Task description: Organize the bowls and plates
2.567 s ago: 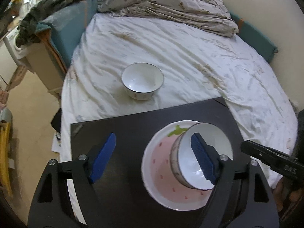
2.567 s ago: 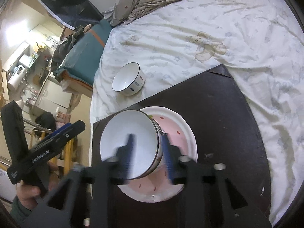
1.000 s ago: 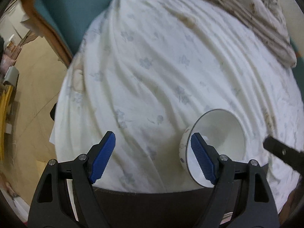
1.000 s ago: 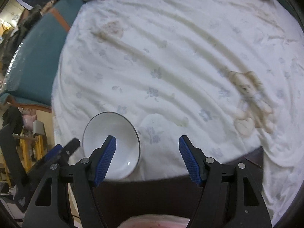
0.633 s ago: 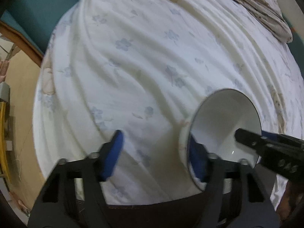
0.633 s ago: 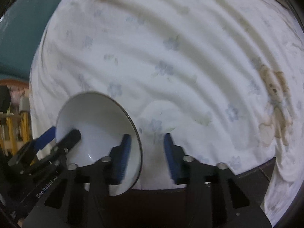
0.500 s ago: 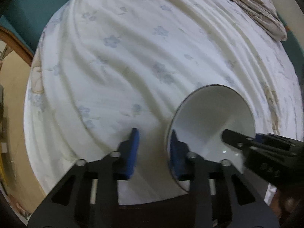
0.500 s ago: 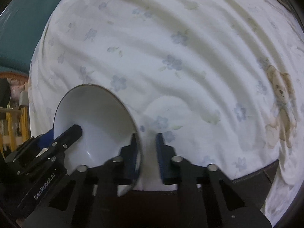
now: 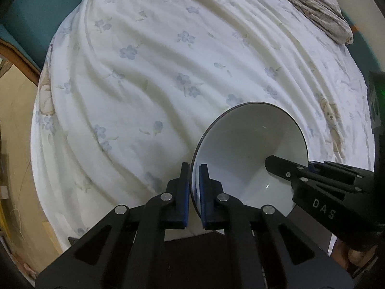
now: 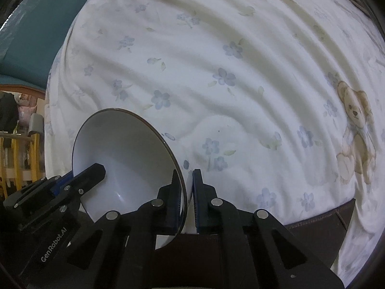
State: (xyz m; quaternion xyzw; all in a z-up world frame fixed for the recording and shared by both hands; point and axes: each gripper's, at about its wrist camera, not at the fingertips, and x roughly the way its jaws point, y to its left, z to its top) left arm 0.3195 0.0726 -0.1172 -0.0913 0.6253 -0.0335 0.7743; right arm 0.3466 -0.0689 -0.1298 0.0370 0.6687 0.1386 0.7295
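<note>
One bowl and two grippers in play. The bowl is white inside with a thin dark rim, sitting low and right of centre in the left view, low left in the right view, over the flowered sheet. The left gripper is clamped on its left rim; the right gripper is pinched onto the opposite rim. A second ago both sets of fingers stood wide apart around it, and half a second ago they were nearly together. A dark board edges the bottom of both views.
</note>
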